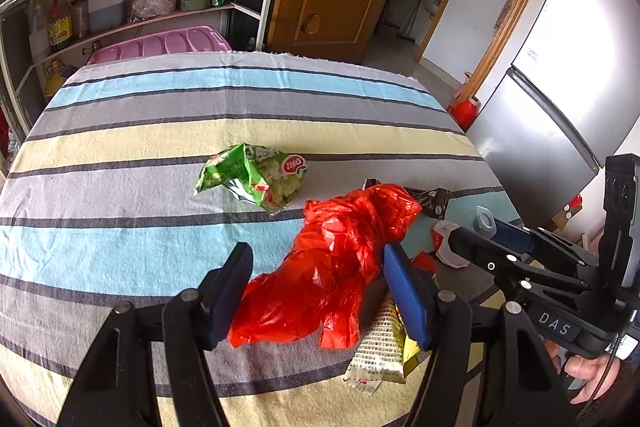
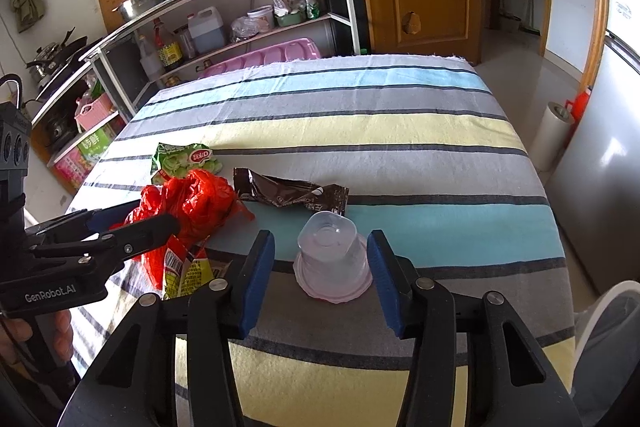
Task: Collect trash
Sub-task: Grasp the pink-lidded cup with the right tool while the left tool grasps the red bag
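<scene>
I see the striped desk (image 2: 400, 131) carrying the trash. My left gripper (image 1: 318, 301) straddles the red plastic bag (image 1: 340, 255), jaws released, pads not pressing it. My right gripper (image 2: 322, 283) brackets the upturned clear cup (image 2: 332, 259), jaws released too. The green snack bag (image 1: 252, 175) and brown wrapper (image 2: 292, 193) lie beyond.

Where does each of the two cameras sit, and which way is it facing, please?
Left wrist: on the left gripper, facing forward and down along its fingers at the red plastic bag; a hand holds the right gripper at right.
Right wrist: on the right gripper, facing the upturned clear cup between its fingers; the left gripper enters at left.
Shared: striped tablecloth, red bag, green snack bag, brown wrapper, shelf, door.
</scene>
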